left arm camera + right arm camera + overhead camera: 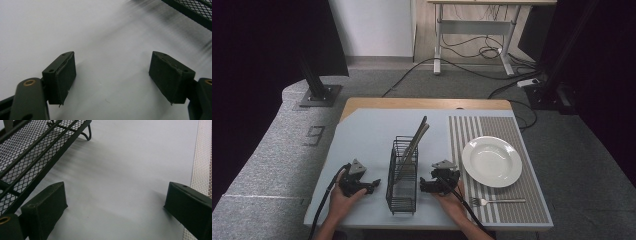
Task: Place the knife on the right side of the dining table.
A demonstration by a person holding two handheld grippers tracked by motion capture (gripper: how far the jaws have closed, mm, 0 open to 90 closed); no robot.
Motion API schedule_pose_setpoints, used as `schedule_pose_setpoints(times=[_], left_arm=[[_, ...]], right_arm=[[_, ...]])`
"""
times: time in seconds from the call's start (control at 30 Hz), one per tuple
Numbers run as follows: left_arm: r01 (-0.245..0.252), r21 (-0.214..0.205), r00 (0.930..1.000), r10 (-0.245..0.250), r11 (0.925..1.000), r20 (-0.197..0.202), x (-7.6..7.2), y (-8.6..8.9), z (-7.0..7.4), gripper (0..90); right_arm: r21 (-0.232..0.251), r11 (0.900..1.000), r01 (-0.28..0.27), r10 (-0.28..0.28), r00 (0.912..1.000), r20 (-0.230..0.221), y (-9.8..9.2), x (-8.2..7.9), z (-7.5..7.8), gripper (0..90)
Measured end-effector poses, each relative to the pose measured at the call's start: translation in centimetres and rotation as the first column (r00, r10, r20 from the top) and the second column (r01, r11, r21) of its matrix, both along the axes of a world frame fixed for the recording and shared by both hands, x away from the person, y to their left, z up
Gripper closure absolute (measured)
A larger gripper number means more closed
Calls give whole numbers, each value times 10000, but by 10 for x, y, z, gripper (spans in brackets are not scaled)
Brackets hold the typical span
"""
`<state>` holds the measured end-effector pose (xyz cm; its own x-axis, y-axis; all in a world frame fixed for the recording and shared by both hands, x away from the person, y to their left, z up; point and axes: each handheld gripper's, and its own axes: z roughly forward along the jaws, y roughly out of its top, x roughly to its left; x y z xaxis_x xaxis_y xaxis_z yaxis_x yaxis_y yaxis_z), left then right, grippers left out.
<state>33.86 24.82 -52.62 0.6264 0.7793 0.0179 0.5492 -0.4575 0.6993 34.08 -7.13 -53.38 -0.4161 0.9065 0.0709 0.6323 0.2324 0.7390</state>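
Note:
A black wire-mesh caddy [403, 175] stands at the middle of the pale blue table [362, 135], with long utensils [414, 142] leaning out of its far end. My left gripper [373, 183] rests on the table just left of the caddy, held by a hand, its jaws wide apart with bare table between them [112, 75]. Right of the caddy sits my right gripper [423, 186], also open and holding nothing [115, 205]. The caddy's mesh wall [30, 152] runs along the left of the right gripper view, and its corner [195, 10] appears in the left gripper view.
A white plate [491, 161] lies on a striped placemat [512, 200] at the right, with a fork [496, 201] on the mat near the front edge. The placemat's edge [201, 157] borders the right gripper view. A desk frame and cables stand on the floor beyond the table.

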Motion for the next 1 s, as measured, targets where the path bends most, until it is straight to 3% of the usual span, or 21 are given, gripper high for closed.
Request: schedule_pose_setpoints(times=[0.17, 0.23, 0.27, 0.3, 0.33, 0.43, 0.47, 0.5, 0.53, 0.6, 0.73, 0.8, 1.0], left_arm=[[-8, 12, 10000, 8, 10000, 6, 0, 0, 0, 212], [1, 13, 10000, -1, 10000, 6, 0, 0, 0, 212], [-5, 13, 10000, 5, 10000, 7, 0, 0, 0, 211], [-3, 8, 10000, 3, 10000, 2, 0, 0, 0, 211], [-3, -3, 10000, 3, 10000, -10, 0, 0, 0, 211], [-4, -12, 10000, 4, 10000, -17, 0, 0, 0, 210], [-3, -15, 10000, 3, 10000, -19, 0, 0, 0, 210], [-5, -14, 10000, 5, 10000, -21, 0, 0, 0, 210], [-8, -19, 10000, 8, 10000, -22, 0, 0, 0, 210], [-5, -12, 10000, 5, 10000, -13, 0, 0, 0, 210], [2, 0, 10000, -2, 10000, 8, 0, 0, 0, 210], [0, -3, 10000, 0, 10000, 24, 0, 0, 0, 211], [-16, -17, 10000, 16, 10000, 20, 0, 0, 0, 211]], right_arm=[[428, 9991, -1, -4, 9999, 108, -3, -3, 4, 36], [589, 9983, 35, -57, 9993, 372, -6, -5, 10, 47], [834, 9965, 80, -132, 9980, 622, -11, -6, 21, 55], [834, 9965, 80, -132, 9980, 622, -11, -6, 21, 55], [1124, 9937, 32, -115, 9972, 739, -17, -6, 33, 62], [1295, 9913, -220, 121, 9970, 768, -20, -6, 47, 67], [1465, 9884, -399, 231, 9931, 1149, -21, -8, 61, 87], [1465, 9884, -399, 231, 9931, 1149, -21, -8, 61, 87], [1473, 9879, -478, 250, 9879, 1529, -21, -9, 76, 93], [1518, 9871, -501, 228, 9840, 1770, -21, -8, 83, 100], [1944, 9785, -691, 302, 9801, 1964, -22, 1, 108, 115], [1867, 9793, -781, 322, 9708, 2375, -18, 10, 125, 131], [1918, 9756, -1071, 548, 9642, 2595, -3, 30, 148, 141]])
